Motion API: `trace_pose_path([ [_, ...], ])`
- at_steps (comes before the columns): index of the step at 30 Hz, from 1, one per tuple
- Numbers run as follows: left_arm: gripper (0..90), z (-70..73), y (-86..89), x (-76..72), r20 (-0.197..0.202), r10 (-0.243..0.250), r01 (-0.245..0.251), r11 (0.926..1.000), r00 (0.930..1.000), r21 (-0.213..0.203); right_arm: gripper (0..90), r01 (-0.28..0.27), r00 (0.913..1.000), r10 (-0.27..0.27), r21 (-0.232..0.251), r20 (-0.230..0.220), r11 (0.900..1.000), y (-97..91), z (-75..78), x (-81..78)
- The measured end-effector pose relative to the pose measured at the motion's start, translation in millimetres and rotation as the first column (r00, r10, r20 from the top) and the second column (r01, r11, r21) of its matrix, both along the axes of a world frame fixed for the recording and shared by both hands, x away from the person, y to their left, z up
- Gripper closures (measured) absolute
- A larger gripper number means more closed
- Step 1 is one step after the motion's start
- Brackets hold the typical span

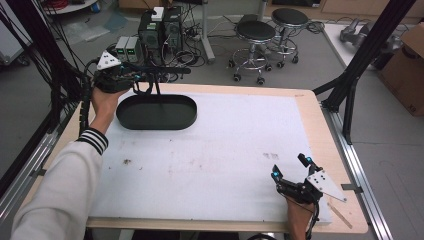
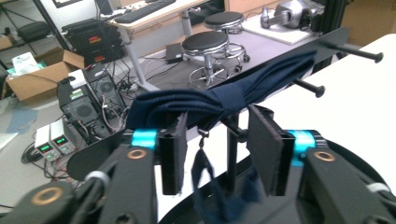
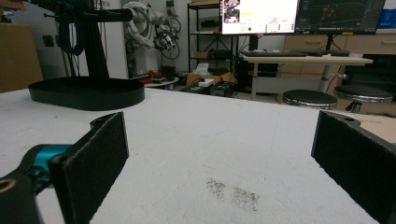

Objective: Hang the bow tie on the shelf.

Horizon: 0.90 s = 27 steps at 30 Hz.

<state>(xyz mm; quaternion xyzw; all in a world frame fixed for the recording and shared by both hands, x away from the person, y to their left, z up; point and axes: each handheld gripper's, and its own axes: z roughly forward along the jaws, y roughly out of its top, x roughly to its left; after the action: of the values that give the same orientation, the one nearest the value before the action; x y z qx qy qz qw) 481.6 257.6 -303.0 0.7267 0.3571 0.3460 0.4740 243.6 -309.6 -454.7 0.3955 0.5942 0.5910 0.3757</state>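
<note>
The left gripper [image 1: 131, 76] is hovering in the upper left of the high view, right over the black stand with pegs [image 1: 165, 70] that rises from the oval black tray [image 1: 156, 112]. In the left gripper view, a dark blue cloth [image 2: 219, 95] is lying draped across the top bar of the stand, in the middle of the frame. A thin strap of the cloth [image 2: 201, 163] is hanging down between the two black pads. The jaws are standing apart, one on each side of that strap, and they are not squeezing anything. So it looks like the cloth is already sitting on the stand, and the left gripper is either letting go or getting ready to grab it. I cannot tell which.

The right gripper [image 1: 291, 171] is resting low in the lower right of the high view, on the white table cover [image 1: 225, 150], well apart from the tray. Its jaws are standing wide apart and holding nothing. In the right gripper view, the tray [image 3: 86, 95] is sitting far off in the upper left.

What is left seems small: the left gripper needs to pull clear of the stand without dragging the strap along.
</note>
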Motion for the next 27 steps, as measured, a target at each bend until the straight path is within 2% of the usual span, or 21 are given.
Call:
trace_pose_path([
  [7, 42.7, -6.3, 2.3, -11.9, -0.001, -0.003, 0.003, 0.9982, 1.0, -0.059, 2.8, -0.001, 1.0, 0.001, 0.001, -0.001, 1.0, 0.1, 0.0, -0.3],
  [9, 40.2, -6.8, 3.2, -13.1, -0.006, -0.004, 0.004, 0.9983, 1.0, -0.059, 2.8, 0.0, 1.0, 0.0, 0.001, -0.001, 1.0, 0.2, -0.1, -0.5],
  [13, 39.0, -7.1, 6.3, -18.2, 0.013, -0.015, 0.016, 0.998, 0.9998, -0.062, 2.8, 0.001, 1.0, -0.001, 0.003, -0.002, 1.0, 0.1, 0.0, -0.8],
  [16, 38.4, -5.8, 5.3, -22.8, 0.032, -0.029, 0.03, 0.9985, 0.9991, -0.047, 2.8, -0.001, 1.0, 0.001, 0.006, -0.001, 1.0, 0.1, -0.1, -0.7],
  [21, 37.1, -3.6, 2.5, -28.7, 0.041, -0.047, 0.049, 0.9973, 0.9981, -0.054, 2.8, -0.004, 1.0, 0.004, 0.005, 0.0, 1.0, -0.1, -0.2, -0.7],
  [23, 34.0, -1.2, -1.0, -36.1, 0.054, -0.052, 0.054, 0.9979, 0.9972, -0.036, 2.8, -0.004, 1.0, 0.004, 0.006, 0.0, 1.0, -0.2, -0.2, -0.7],
  [27, 26.4, -0.1, -2.6, -44.3, 0.064, -0.053, 0.056, 0.998, 0.9965, -0.03, 2.8, -0.004, 1.0, 0.004, 0.005, 0.0, 1.0, -0.2, -0.2, -0.7],
])
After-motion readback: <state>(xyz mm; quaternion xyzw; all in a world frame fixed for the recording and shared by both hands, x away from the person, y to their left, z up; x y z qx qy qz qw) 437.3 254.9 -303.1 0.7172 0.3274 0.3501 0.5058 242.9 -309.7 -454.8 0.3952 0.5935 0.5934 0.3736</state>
